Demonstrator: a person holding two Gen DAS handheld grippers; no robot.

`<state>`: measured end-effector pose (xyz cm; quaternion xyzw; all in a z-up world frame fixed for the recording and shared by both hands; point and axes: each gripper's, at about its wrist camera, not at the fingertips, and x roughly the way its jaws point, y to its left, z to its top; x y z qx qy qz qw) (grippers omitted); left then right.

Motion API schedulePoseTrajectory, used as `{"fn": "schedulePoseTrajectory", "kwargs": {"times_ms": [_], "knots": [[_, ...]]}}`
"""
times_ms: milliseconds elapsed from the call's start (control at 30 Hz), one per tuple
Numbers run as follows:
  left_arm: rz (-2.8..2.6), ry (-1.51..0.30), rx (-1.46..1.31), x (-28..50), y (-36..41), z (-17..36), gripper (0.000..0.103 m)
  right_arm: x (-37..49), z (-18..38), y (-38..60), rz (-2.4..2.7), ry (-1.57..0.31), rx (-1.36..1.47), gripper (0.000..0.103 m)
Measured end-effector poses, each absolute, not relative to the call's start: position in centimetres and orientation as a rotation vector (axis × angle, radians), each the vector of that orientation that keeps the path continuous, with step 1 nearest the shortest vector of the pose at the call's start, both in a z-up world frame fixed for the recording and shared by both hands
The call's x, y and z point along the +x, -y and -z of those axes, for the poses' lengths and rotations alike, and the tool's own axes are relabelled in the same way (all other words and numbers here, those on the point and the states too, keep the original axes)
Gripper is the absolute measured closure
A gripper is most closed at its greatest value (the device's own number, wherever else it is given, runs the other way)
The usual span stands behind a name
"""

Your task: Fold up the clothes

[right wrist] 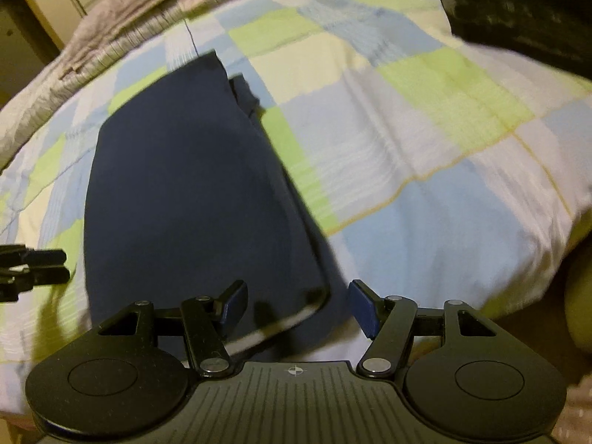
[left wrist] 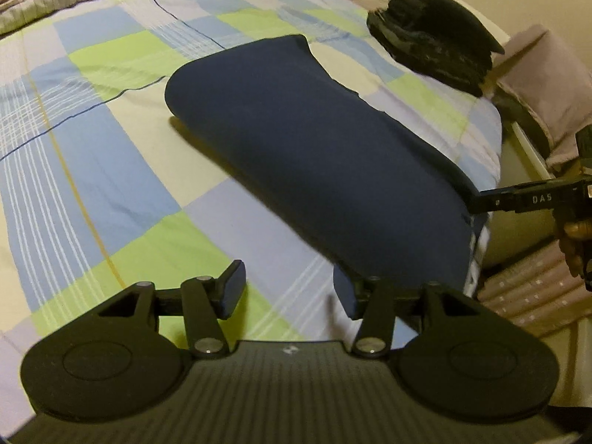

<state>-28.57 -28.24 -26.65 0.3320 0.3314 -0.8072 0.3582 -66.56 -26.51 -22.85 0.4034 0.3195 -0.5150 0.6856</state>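
Your left gripper (left wrist: 288, 292) hangs released beside the folded navy cloth (left wrist: 318, 155) on the bed (left wrist: 92, 155); your right gripper (right wrist: 298, 309) straddles its corner, unclenched.

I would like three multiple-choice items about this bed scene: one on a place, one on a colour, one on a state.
1. Where does the dark stack of folded clothes lie?
A. on the far corner of the bed
B. on the floor
C. between the left tongs

2. What colour is the folded garment?
A. red
B. navy blue
C. white

3. How do the right tongs stand?
A. shut on a pillow
B. open
C. out of view

Key: 1 A, it sits on the checked sheet beyond the garment; 2 B, both views show navy; 3 B, the pads stand apart.
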Motion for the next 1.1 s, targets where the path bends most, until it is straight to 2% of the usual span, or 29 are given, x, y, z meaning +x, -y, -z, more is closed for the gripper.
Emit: {"fn": "schedulePoseTrajectory", "kwargs": {"times_ms": [200, 433, 633, 800, 933, 1000, 1067, 1100], "knots": [[2.108, -0.746, 0.748, -29.4, 26.8, 28.4, 0.056, -68.8, 25.1, 27.1, 1.114, -0.601, 0.854, 0.039], [2.157, -0.507, 0.728, -29.5, 24.7, 28.7, 0.055, -69.5, 26.7, 25.7, 1.089, -0.458, 0.766, 0.040], [2.167, -0.301, 0.706, -29.5, 21.7, 28.5, 0.054, -69.2, 27.1, 25.2, 1.047, -0.426, 0.721, 0.040], [2.112, -0.231, 0.693, -30.4, 17.2, 27.1, 0.054, -69.6, 27.1, 24.8, 1.002, -0.421, 0.746, 0.040], [2.155, -0.054, 0.741, -33.6, 12.9, 25.2, 0.036, -71.0, 26.7, 24.9, 0.925, -0.429, 0.860, 0.040], [2.179, 0.016, 0.775, -35.8, 11.5, 24.7, 0.036, -71.9, 26.7, 25.3, 0.899, -0.415, 0.907, 0.040], [2.206, 0.100, 0.810, -38.4, 10.2, 24.6, 0.034, -72.7, 27.0, 25.8, 0.879, -0.391, 0.967, 0.048], [2.210, 0.141, 0.830, -39.7, 9.6, 24.8, 0.033, -73.0, 27.1, 26.1, 0.879, -0.389, 0.982, 0.061]]}}
